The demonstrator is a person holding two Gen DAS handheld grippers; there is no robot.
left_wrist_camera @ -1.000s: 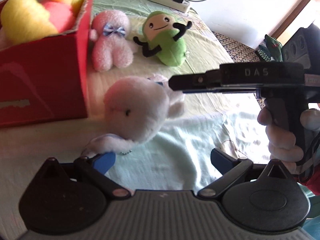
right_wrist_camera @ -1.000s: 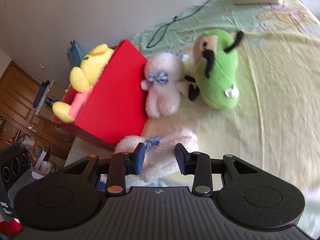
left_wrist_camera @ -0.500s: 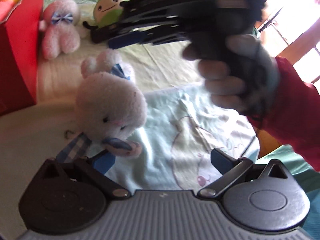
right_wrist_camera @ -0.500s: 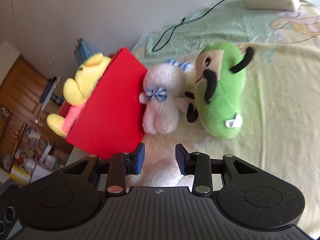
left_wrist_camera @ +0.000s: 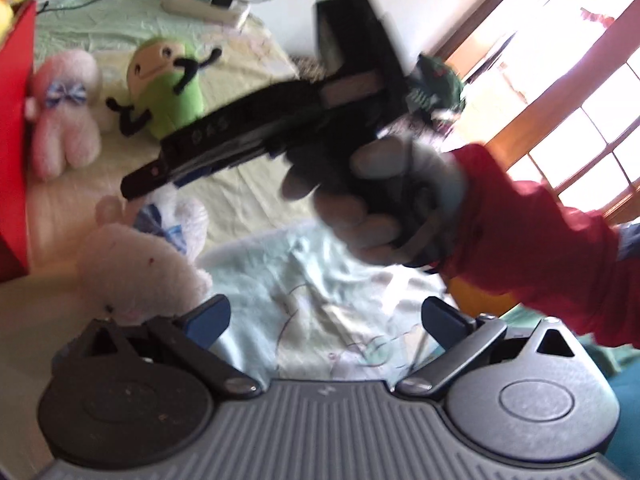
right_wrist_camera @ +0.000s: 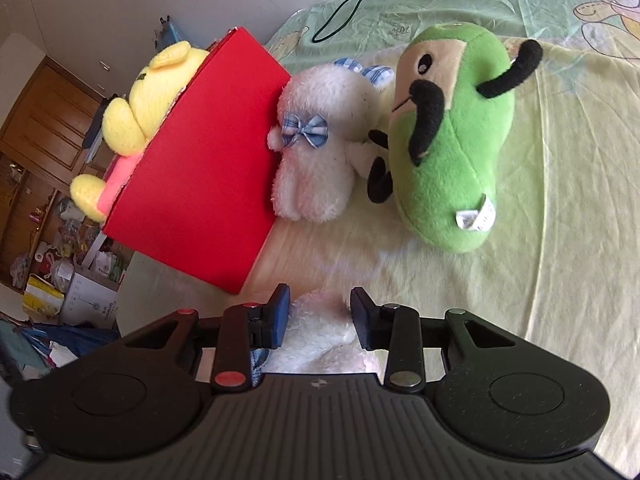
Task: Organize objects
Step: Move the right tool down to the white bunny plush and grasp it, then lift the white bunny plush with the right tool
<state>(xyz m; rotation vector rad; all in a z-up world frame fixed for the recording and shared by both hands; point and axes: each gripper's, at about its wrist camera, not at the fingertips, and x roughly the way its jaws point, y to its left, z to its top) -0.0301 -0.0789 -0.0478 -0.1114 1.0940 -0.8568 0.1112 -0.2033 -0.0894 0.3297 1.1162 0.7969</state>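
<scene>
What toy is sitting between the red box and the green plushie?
A small white plush bunny with a blue checked bow sits between the red box and the green plushie, touching both. The right wrist view shows it best.

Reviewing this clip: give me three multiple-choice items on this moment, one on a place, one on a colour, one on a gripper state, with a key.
1. Where is the yellow plush?
A. Inside the red box
B. On the bedsheet beside the green plush
C. Between the right gripper's fingers

2. What colour is the bow on the small white plush leaning on the box?
A. Red
B. Blue checked
C. Yellow

3. How do the left gripper fingers stand?
A. Shut on the green plush
B. Shut on a cable
C. Spread, holding nothing

Key: 1 A, it sticks out over the box wall. 2 B, the bow is blue plaid. 3 C, only sheet shows between the fingers.
</scene>
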